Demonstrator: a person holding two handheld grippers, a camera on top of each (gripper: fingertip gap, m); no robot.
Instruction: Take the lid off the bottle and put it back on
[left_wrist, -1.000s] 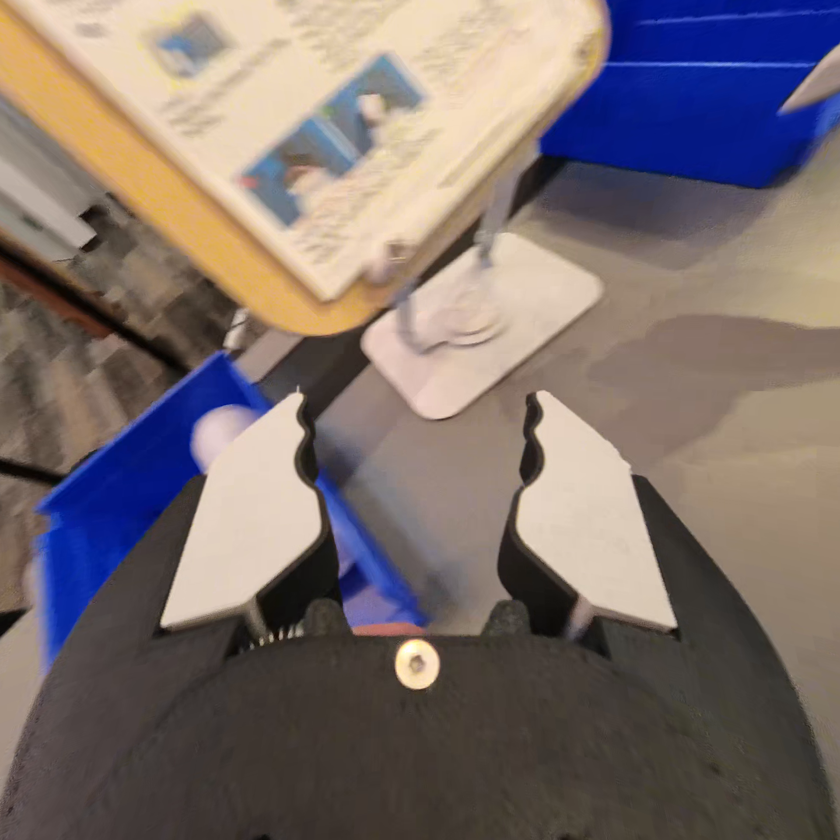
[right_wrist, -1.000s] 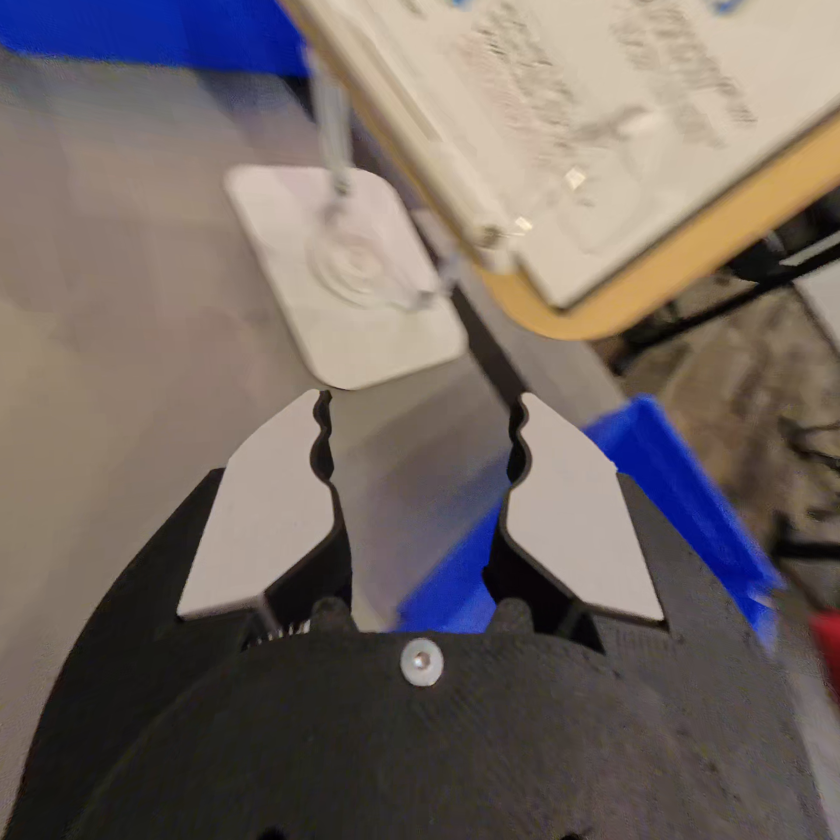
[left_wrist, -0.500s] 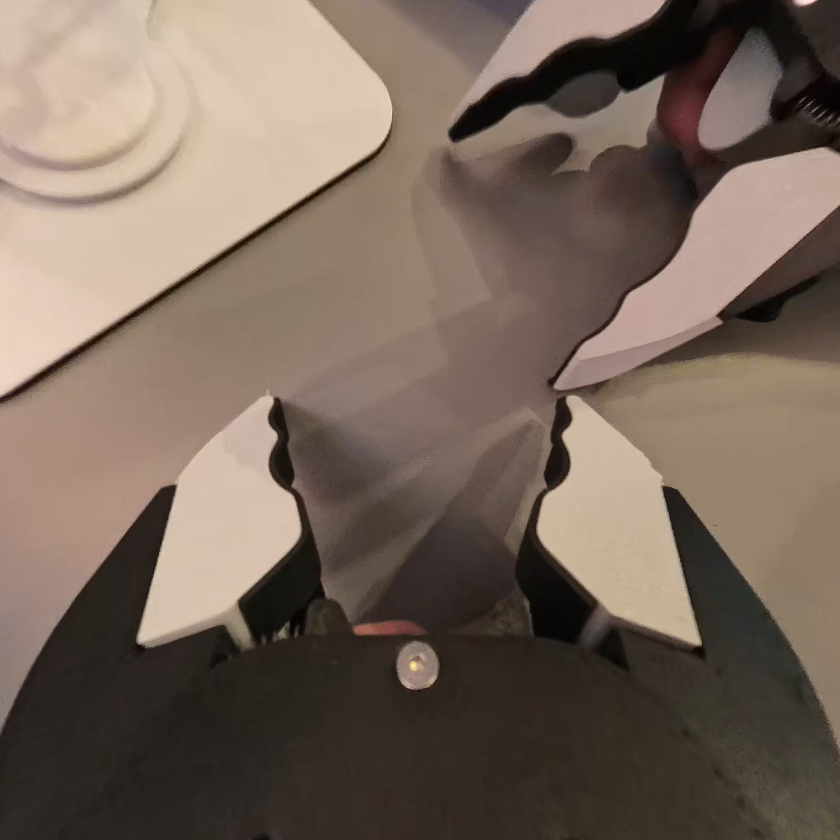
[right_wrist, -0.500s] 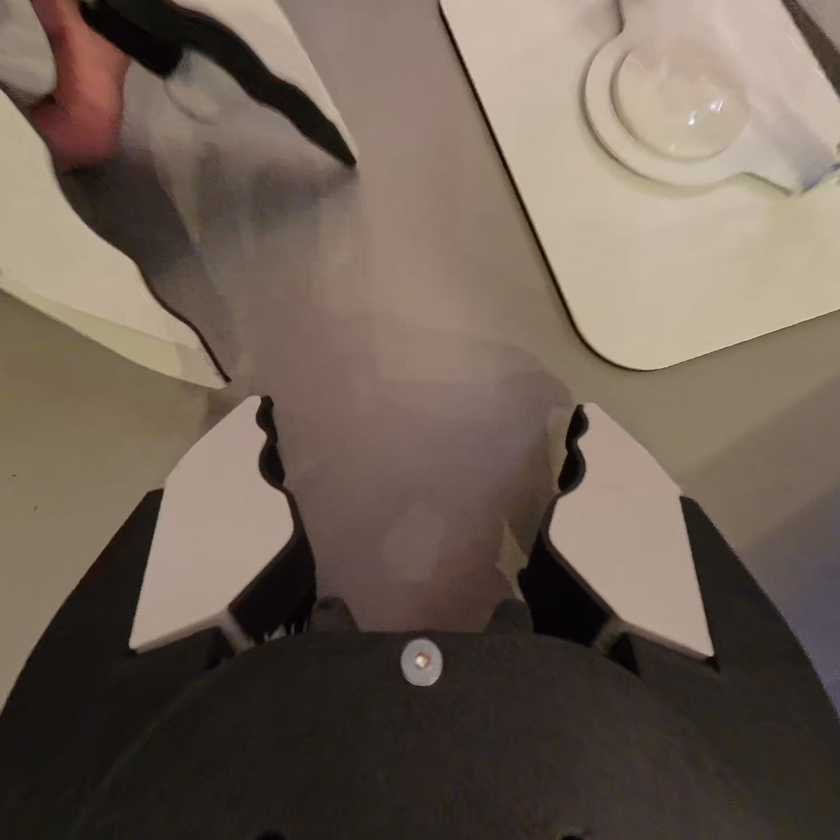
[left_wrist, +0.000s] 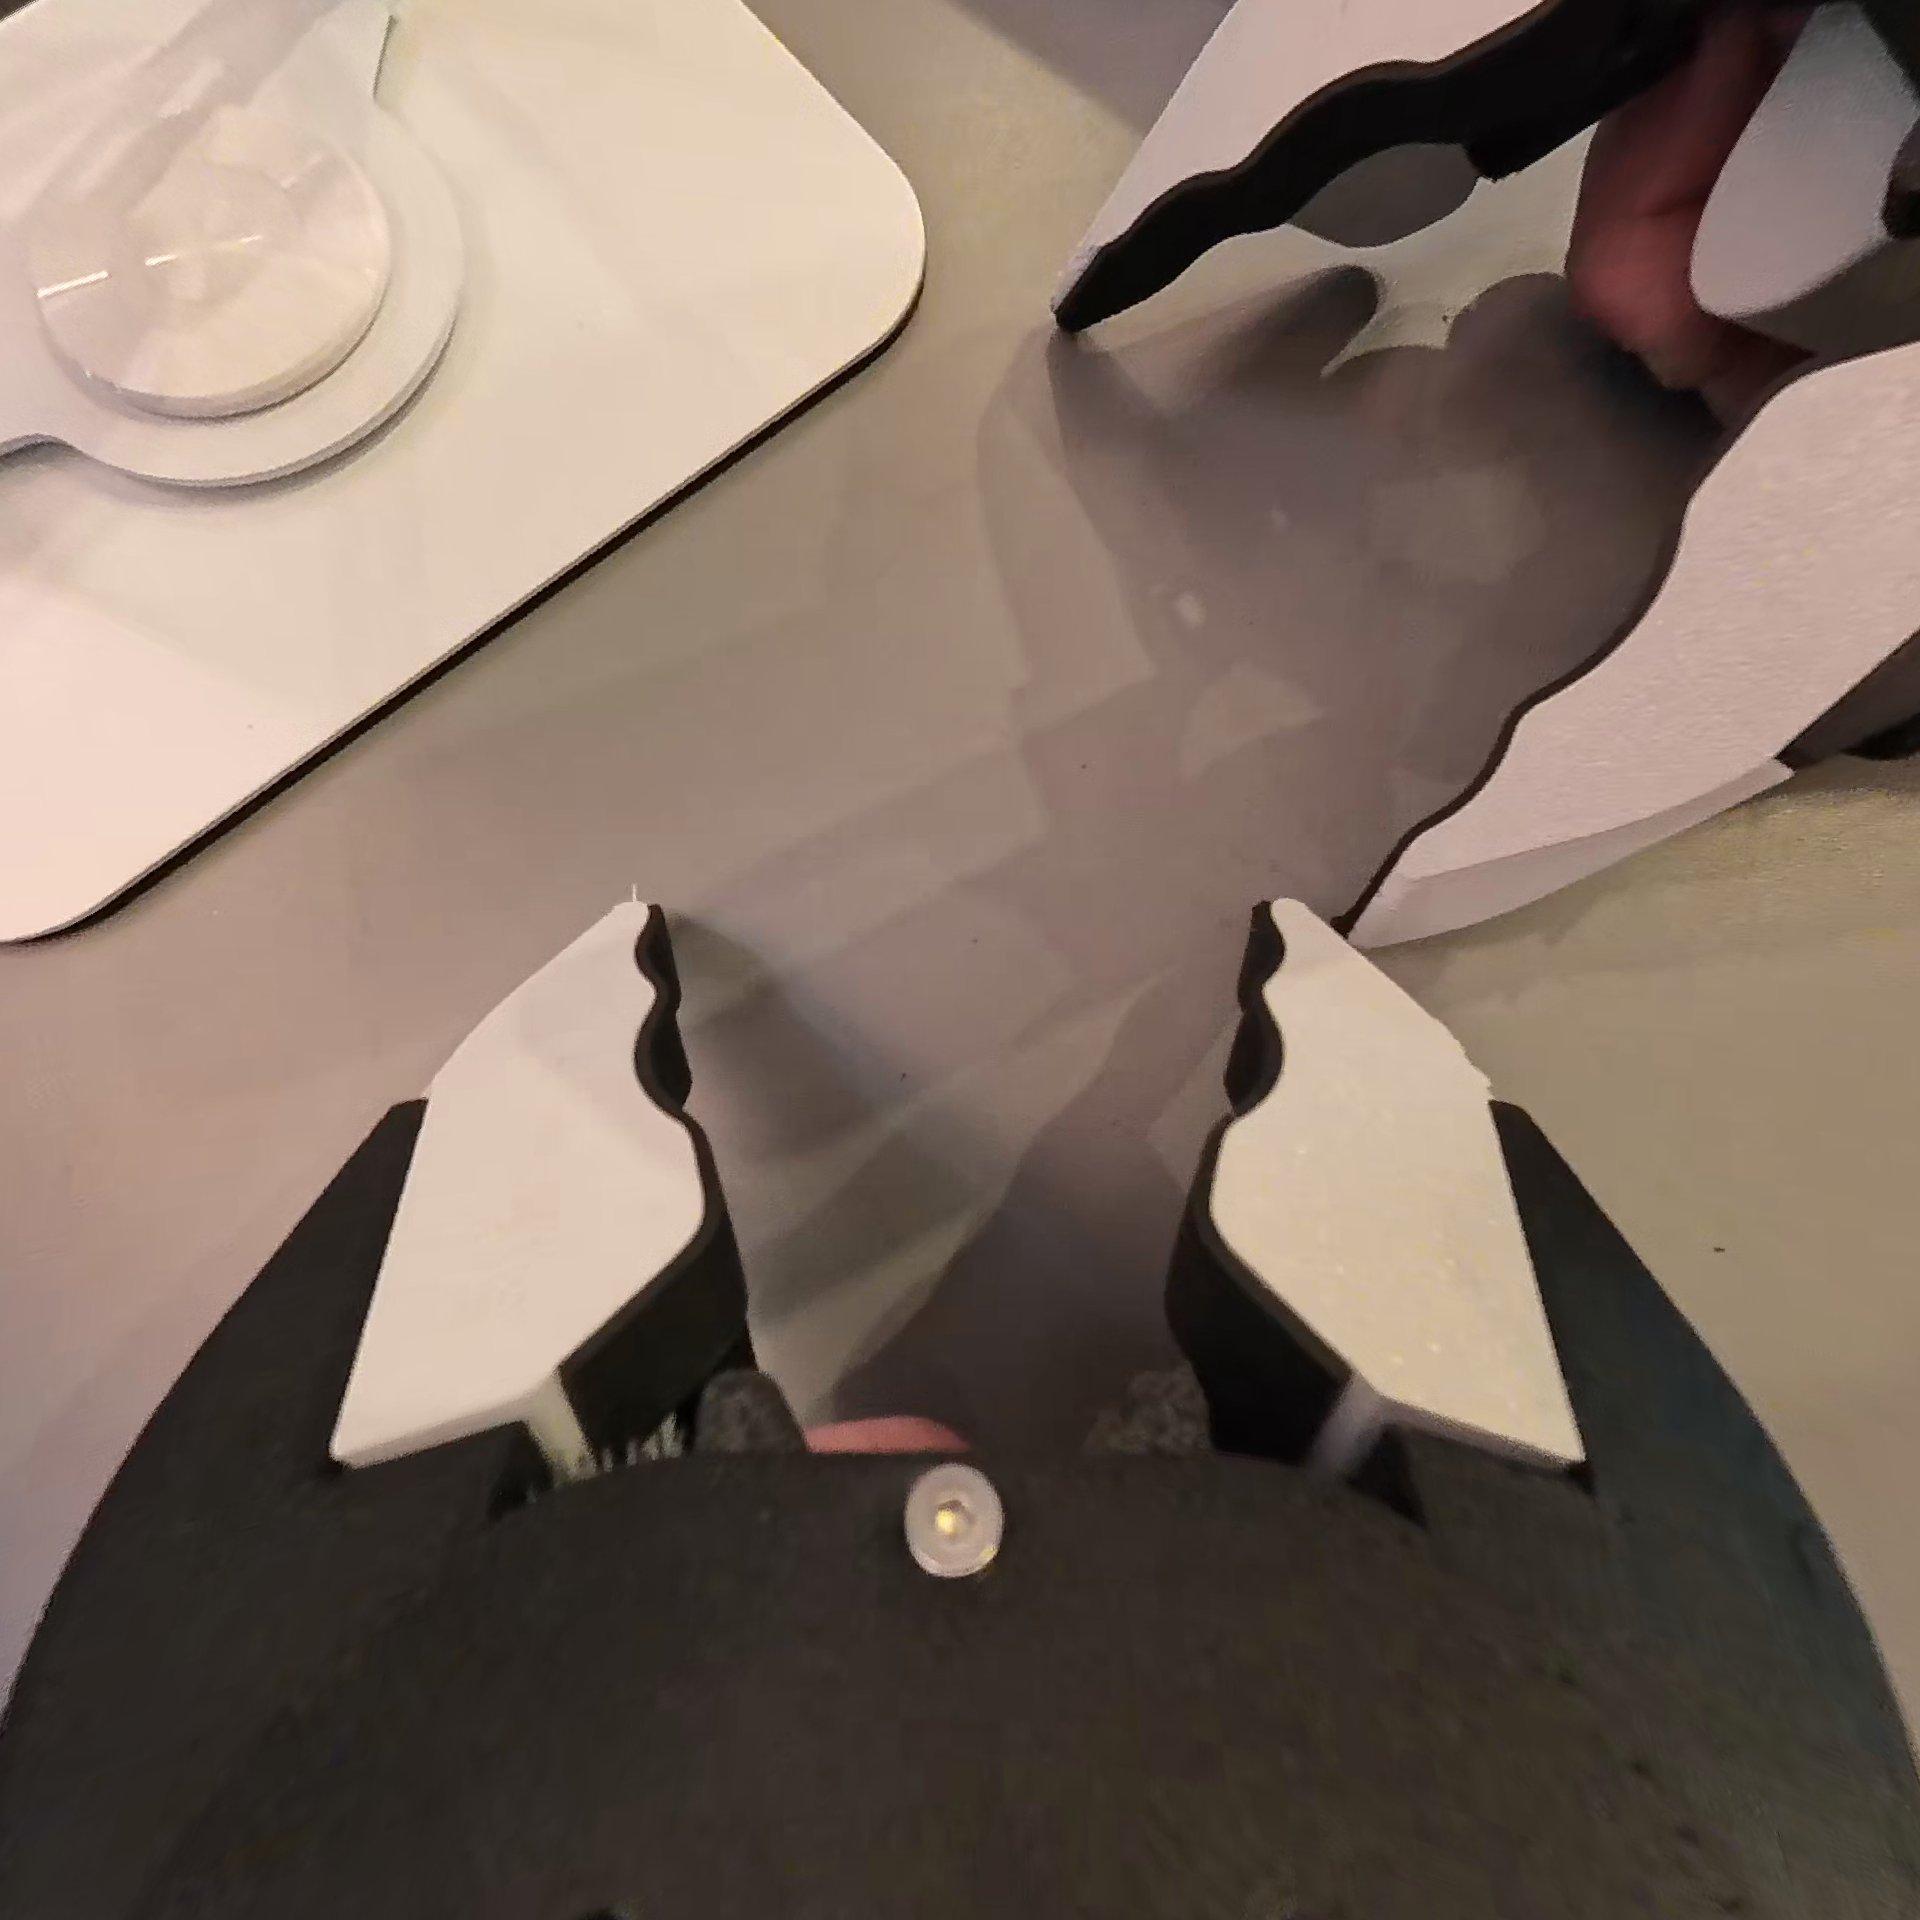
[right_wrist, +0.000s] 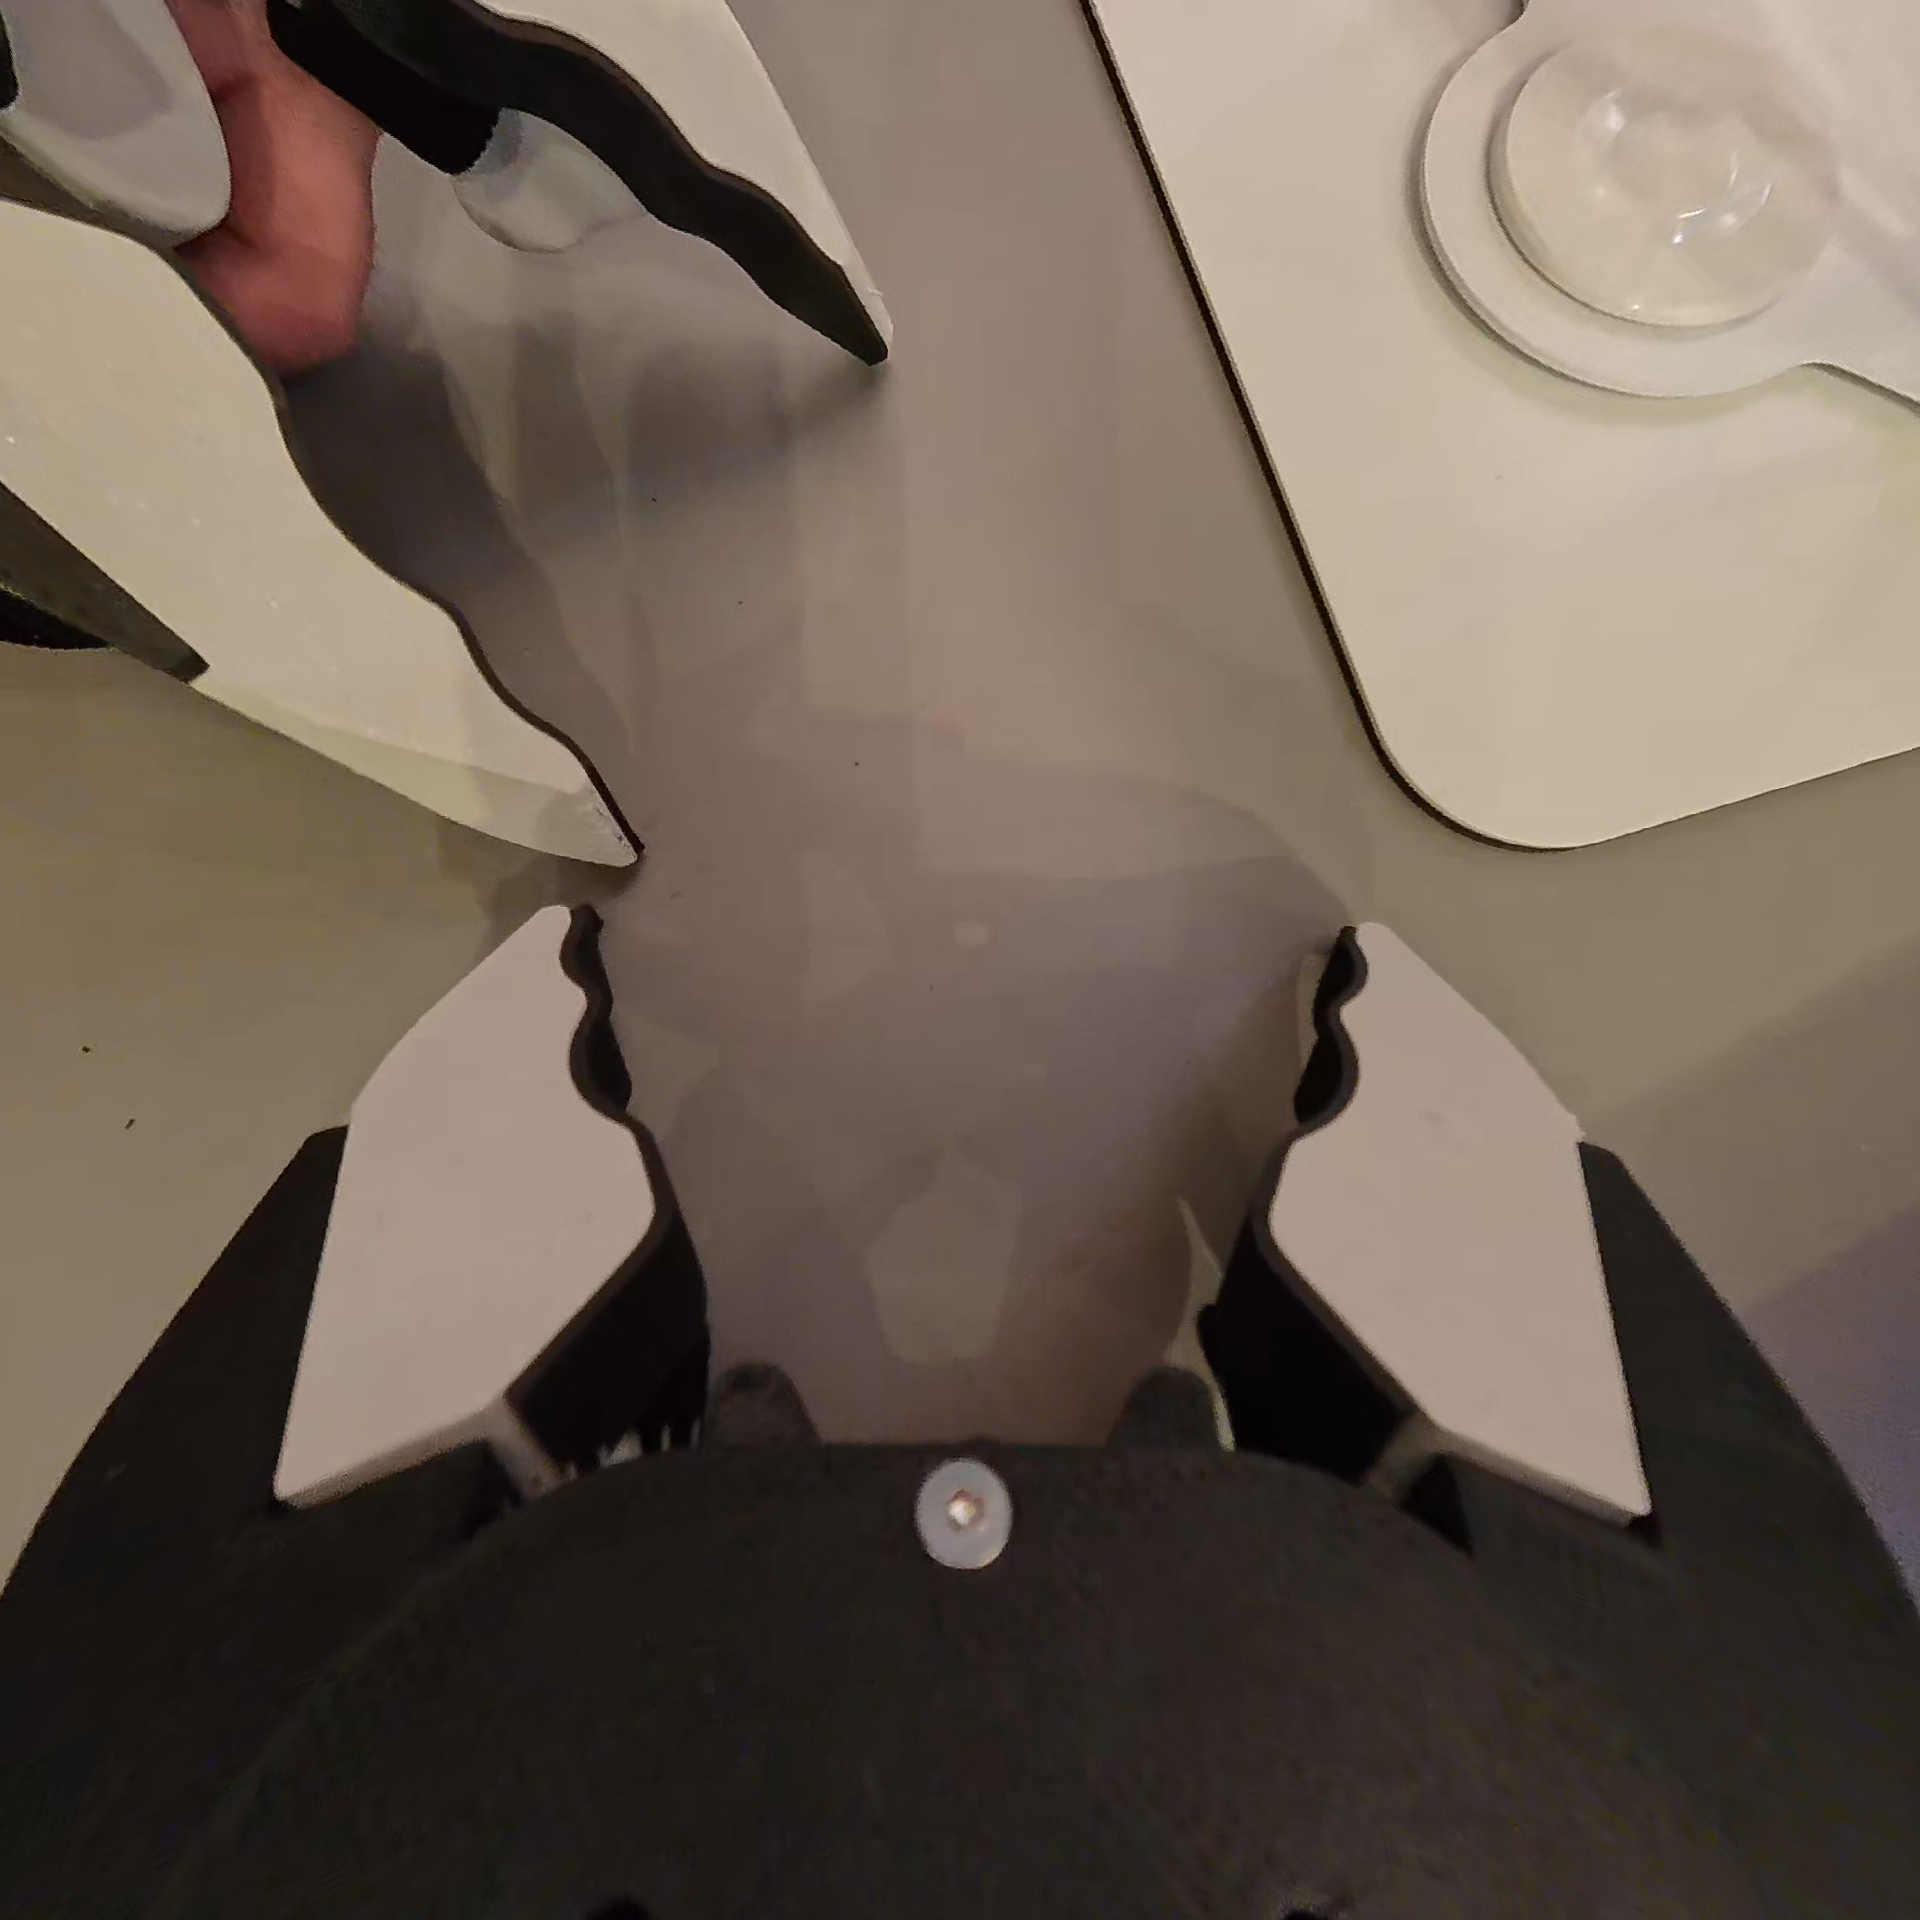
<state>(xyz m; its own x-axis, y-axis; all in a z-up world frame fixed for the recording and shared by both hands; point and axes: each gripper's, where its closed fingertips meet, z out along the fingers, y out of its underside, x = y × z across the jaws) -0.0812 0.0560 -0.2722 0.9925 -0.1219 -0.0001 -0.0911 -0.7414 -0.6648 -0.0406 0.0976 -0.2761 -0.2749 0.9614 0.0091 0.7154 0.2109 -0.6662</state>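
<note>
Bottle not visible between fingers (left_wrist: 540, 1164)

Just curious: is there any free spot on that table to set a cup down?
Yes: the bare grey table between both open grippers, left and right, and the white base plate. It is crowded where their tips nearly meet.

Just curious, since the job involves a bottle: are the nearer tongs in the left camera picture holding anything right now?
No, the left tongs stand open with only bare grey table between them.
</note>
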